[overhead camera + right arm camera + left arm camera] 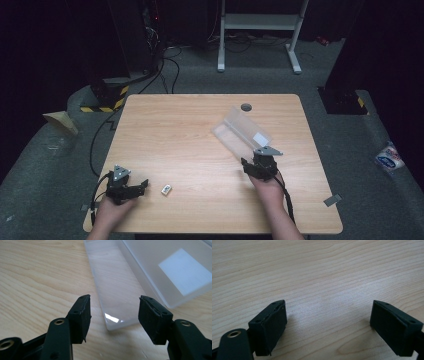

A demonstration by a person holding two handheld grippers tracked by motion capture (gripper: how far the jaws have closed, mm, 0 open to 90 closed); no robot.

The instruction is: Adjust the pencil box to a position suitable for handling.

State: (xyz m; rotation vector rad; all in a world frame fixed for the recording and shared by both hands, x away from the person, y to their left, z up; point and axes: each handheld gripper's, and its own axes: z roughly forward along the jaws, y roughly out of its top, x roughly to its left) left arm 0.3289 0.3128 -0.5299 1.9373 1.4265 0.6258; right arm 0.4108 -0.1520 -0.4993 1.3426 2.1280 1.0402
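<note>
A clear plastic box [243,131] lies open on the wooden table [185,135], right of centre, with a white label [185,270] on its raised half. My right gripper [256,160] sits at the box's near end. In the right gripper view its jaws [115,305] stand apart with the end of the box's flat half [117,297] just ahead between them, and the pads do not touch it. My left gripper [142,189] rests near the front left corner, open wide over bare wood [329,310]. A small white object [166,189] lies just to its right.
A grey round grommet [246,107] is set in the table near its far edge. A grey scrap [332,200] lies by the table's front right corner. On the floor are cables, a white stand [260,30] and a packet [390,159].
</note>
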